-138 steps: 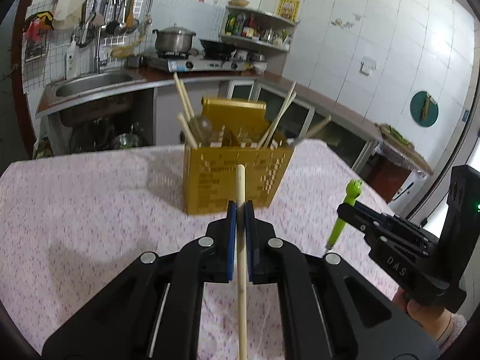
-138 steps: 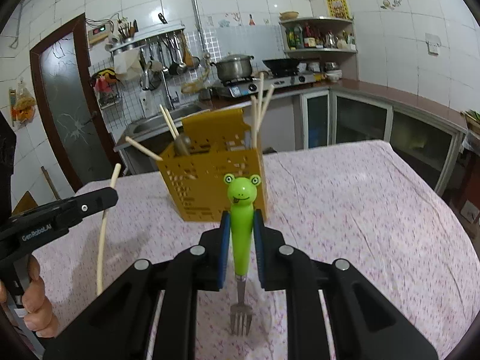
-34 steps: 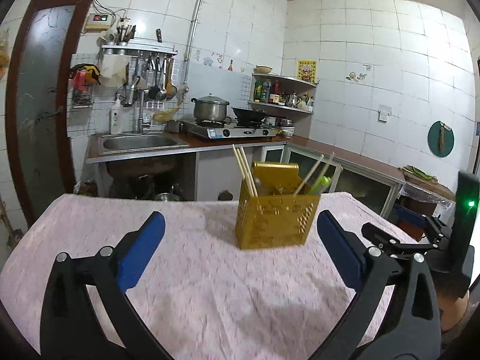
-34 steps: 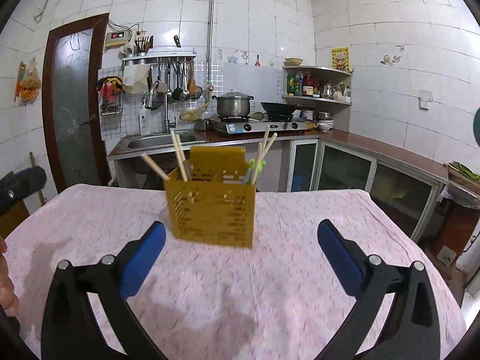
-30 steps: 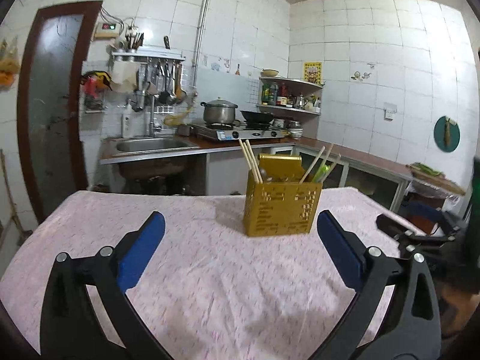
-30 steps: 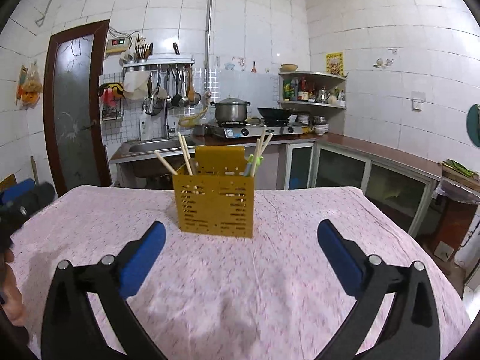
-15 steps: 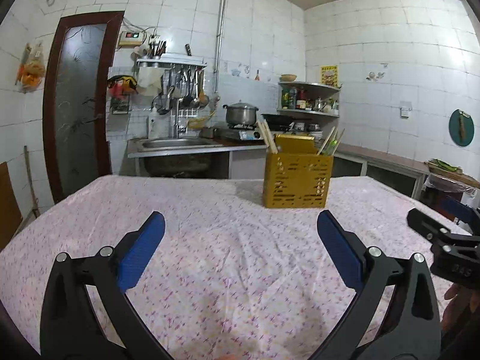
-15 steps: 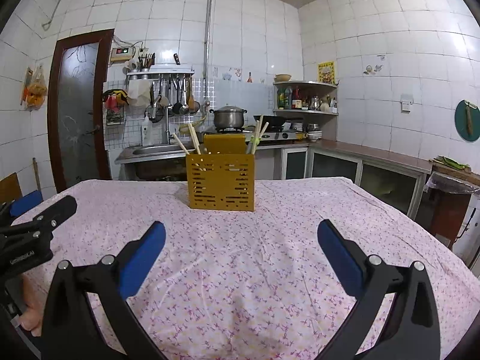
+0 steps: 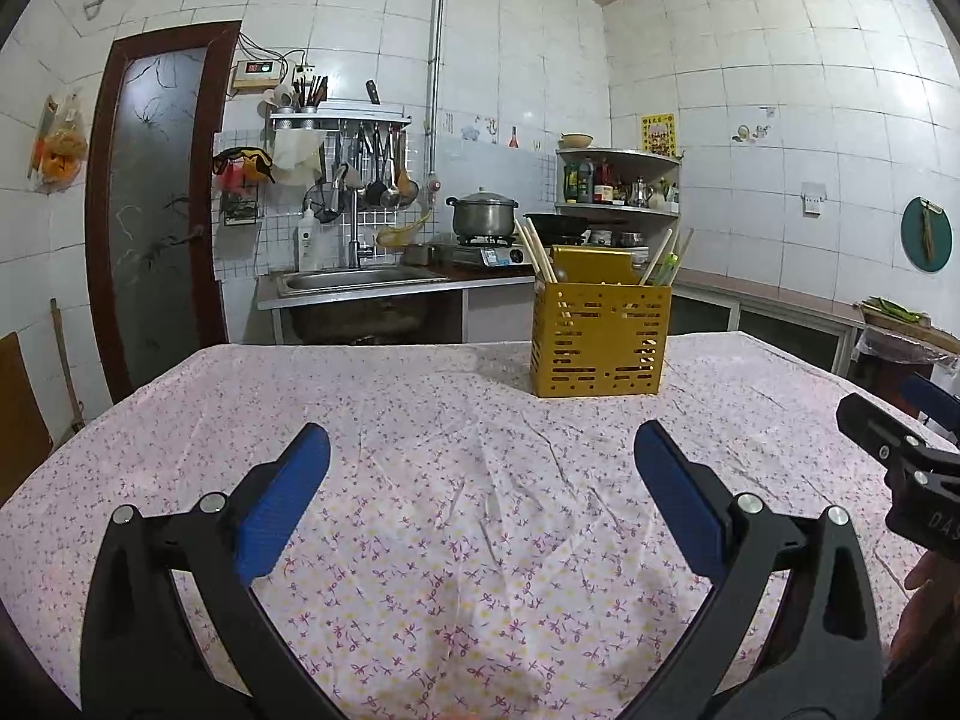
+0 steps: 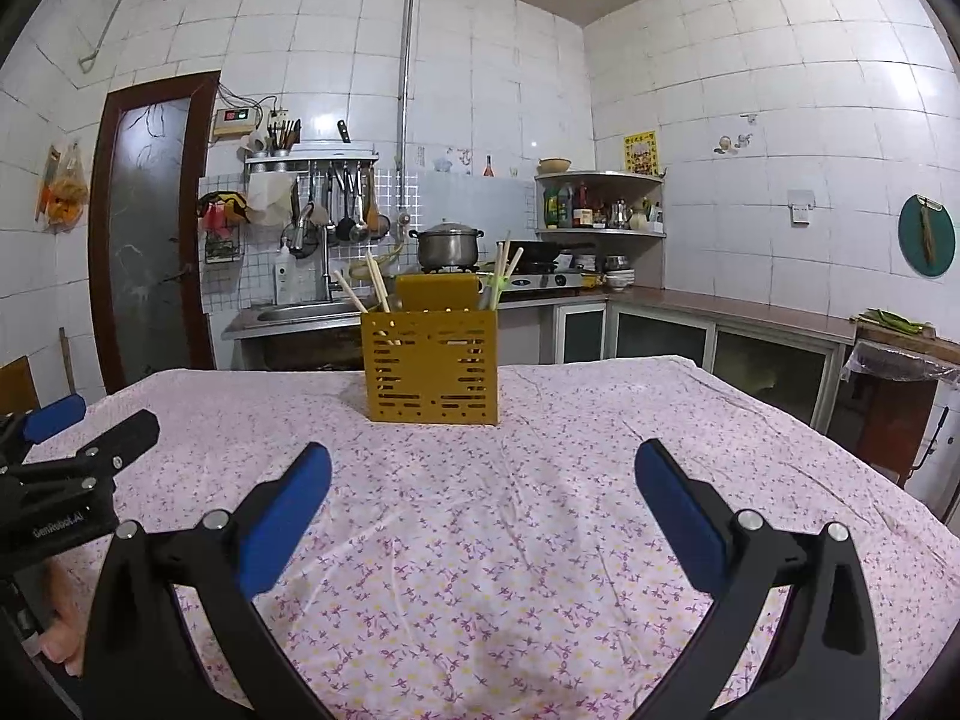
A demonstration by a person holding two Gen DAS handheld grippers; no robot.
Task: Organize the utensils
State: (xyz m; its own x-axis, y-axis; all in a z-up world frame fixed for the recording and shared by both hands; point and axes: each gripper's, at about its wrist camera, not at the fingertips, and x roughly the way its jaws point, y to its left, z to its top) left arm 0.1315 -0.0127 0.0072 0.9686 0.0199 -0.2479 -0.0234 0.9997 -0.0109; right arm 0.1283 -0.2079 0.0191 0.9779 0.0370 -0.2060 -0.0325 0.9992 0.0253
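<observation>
One floral tablecloth point(image 10: 480, 528) bears a yellow utensil caddy point(image 10: 431, 365); white-tiled kitchen.

Even indoor light, fisheye-warped edges

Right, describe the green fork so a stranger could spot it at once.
Find the yellow slotted holder standing on the flowered tablecloth. At its right end, among pale wooden chopsticks, the green fork pokes out: the only bright green thing there.
</observation>
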